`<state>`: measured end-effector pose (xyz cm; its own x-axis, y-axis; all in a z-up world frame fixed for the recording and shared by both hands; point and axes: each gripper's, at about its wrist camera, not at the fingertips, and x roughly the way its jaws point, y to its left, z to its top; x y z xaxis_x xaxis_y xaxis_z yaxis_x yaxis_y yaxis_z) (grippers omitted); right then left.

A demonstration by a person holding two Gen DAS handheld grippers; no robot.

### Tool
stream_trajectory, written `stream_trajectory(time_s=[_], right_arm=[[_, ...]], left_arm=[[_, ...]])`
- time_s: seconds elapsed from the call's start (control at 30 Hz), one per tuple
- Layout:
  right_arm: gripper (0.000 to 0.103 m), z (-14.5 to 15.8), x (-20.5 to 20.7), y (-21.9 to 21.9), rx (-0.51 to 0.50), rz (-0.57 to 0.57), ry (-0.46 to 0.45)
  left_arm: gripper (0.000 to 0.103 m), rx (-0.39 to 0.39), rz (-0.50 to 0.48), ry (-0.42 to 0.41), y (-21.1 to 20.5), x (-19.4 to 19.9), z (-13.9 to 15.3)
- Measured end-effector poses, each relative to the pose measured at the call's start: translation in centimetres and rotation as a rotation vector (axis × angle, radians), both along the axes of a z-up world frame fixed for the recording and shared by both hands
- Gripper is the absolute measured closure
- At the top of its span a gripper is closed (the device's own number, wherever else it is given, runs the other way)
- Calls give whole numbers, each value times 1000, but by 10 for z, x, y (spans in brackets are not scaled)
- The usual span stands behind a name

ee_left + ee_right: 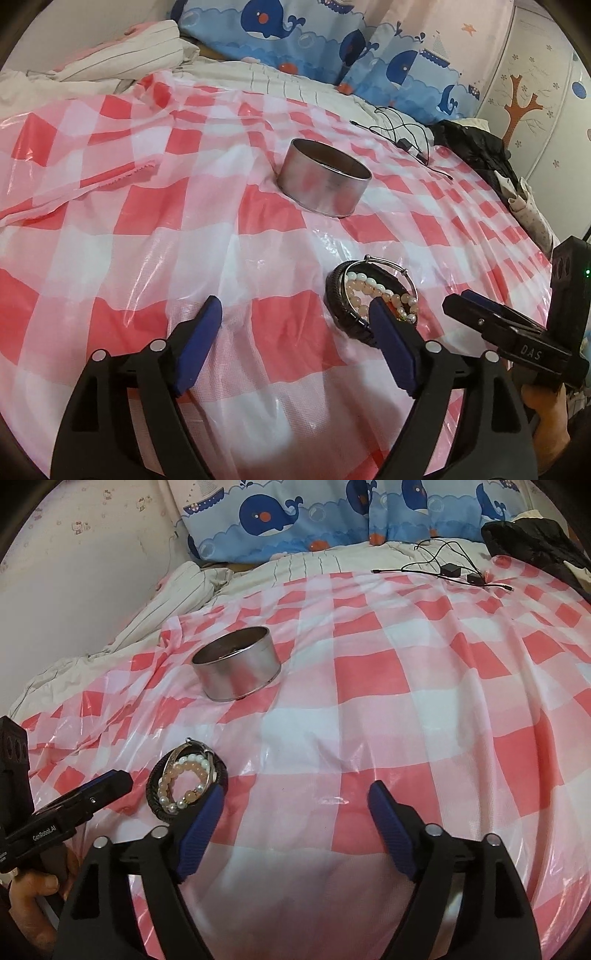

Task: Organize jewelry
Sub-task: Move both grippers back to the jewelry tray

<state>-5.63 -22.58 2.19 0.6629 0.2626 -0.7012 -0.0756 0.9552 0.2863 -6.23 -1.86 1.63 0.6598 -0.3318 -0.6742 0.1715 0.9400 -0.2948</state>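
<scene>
A small pile of jewelry (369, 291) lies on the red-and-white checked plastic sheet (147, 221): a black braided bracelet, a silver bangle and pink and white bead bracelets. My left gripper (293, 306) stands open with only sheet between its blue pads; the pile sits just beyond its right fingertip. In the right wrist view the jewelry pile (184, 779) lies beside the left fingertip of my right gripper (297, 792), which is open and holds nothing. A round metal tin (325, 177), open at the top, stands farther back (236, 664).
Whale-print pillows (280, 517) and striped bedding (177, 590) line the back. Black cables and chargers (450, 570) and a dark garment (535, 539) lie at the far right. A hand (33, 893) holds the left gripper's handle at the lower left.
</scene>
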Motion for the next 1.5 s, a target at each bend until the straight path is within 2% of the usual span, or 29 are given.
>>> stream_trajectory(time_s=[0.23,0.67,0.73,0.83,0.9,0.93,1.0,1.1,1.3,1.33,1.4,1.47,1.5], right_arm=[[18,-1,1,4,-14,9,6],[18,1,0,8,-26,16,2],[18,4,-3,9,-32,17,-24],[18,17,-12,14,-21,59,-113],[29,23,-5,24,11,143,-129],[33,24,1,28,8,172,-116],[52,22,19,39,5,244,-80],[66,18,40,49,-9,307,-37],[70,4,56,68,-35,383,19],[73,3,55,66,-37,381,20],[91,4,53,62,-23,374,20],[93,6,53,55,14,362,17],[94,8,53,50,63,353,17]], left_arm=[[19,38,-14,12,-8,2,-1],[18,92,-11,16,-16,4,-1],[18,105,1,11,-17,3,0],[18,109,43,-10,-13,0,2],[18,85,77,-19,-6,-2,4],[18,73,87,-20,-4,-2,4],[18,27,111,-15,5,-1,3],[18,-27,129,1,12,1,1],[17,-107,164,22,20,8,-3],[17,-116,167,25,21,9,-3],[16,-123,170,26,21,10,-4],[16,-125,172,26,21,10,-4],[16,-126,172,26,21,10,-4]])
